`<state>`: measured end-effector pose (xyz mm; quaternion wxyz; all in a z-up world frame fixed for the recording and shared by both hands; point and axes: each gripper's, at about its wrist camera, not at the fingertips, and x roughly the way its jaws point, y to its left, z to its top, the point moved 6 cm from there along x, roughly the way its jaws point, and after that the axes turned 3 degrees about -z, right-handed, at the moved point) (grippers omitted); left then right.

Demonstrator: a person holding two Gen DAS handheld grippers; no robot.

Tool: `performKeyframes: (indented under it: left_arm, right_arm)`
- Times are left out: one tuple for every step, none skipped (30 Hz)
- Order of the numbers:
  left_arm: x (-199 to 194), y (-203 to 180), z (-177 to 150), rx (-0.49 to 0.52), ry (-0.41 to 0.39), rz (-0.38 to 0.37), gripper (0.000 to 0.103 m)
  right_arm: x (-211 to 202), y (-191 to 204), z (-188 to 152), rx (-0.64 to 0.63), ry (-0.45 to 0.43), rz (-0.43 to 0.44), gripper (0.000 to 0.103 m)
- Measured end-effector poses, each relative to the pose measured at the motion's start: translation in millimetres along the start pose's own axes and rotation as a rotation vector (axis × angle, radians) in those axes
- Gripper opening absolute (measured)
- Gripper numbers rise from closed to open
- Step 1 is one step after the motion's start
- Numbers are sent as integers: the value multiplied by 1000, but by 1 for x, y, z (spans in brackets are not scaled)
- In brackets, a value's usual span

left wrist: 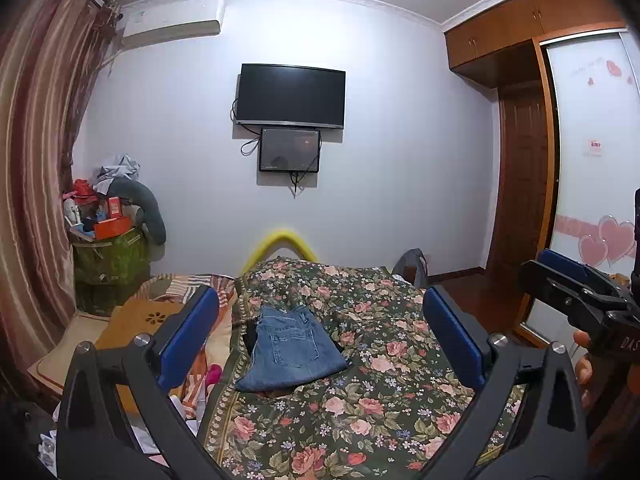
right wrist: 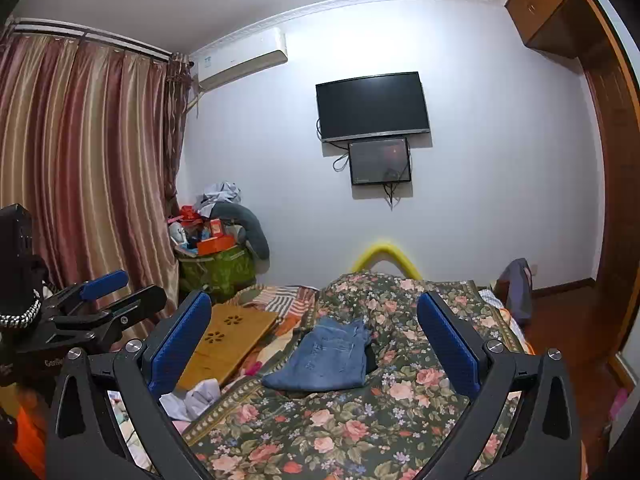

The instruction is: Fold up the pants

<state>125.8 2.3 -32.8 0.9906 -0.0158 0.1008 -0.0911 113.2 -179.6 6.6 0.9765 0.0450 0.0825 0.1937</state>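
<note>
Folded blue jeans [left wrist: 290, 354] lie on the dark floral bedspread [left wrist: 380, 400], back pocket up, with a dark item partly under them. In the right wrist view the jeans [right wrist: 326, 358] lie the same way on the bedspread [right wrist: 360, 428]. My left gripper [left wrist: 320, 336] is open and empty, held above the bed with the jeans between its blue pads. My right gripper [right wrist: 314, 342] is open and empty, also raised short of the jeans. The right gripper shows at the right edge of the left wrist view [left wrist: 560, 276]; the left gripper shows at the left of the right wrist view [right wrist: 116, 292].
A wooden lap tray [right wrist: 228, 344] and loose clothes [right wrist: 192, 396] lie on the bed's left side. A green bin piled with clutter [right wrist: 218, 264] stands in the corner by the curtains [right wrist: 80, 160]. A yellow bed rail [right wrist: 386, 254], wall TV [right wrist: 372, 106] and wardrobe [left wrist: 524, 184] are beyond.
</note>
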Motion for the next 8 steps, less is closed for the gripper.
performKeyframes:
  left_arm:
    - [0, 0, 0, 2, 1, 1, 103]
    - [0, -1, 0, 2, 2, 1, 103]
    - [0, 0, -1, 3, 4, -1, 103]
    - [0, -1, -1, 3, 6, -3, 103]
    - [1, -1, -1, 4, 8, -4, 103]
    - [1, -1, -1, 5, 9, -5, 103]
    - [0, -1, -2, 6, 9, -6, 103]
    - [0, -1, -2, 8, 9, -5, 103]
  right_arm:
    - [0, 0, 0, 1, 0, 0, 102]
    - [0, 0, 0, 2, 0, 0, 102]
    - [0, 0, 0, 3, 2, 2, 102]
    - [0, 0, -1, 4, 4, 6, 102]
    - [1, -1, 0, 7, 7, 9, 102]
    - [2, -1, 0, 10, 10, 10, 102]
    - [2, -1, 0, 14, 11, 11, 102]
    - [2, -1, 0, 17, 12, 11, 102]
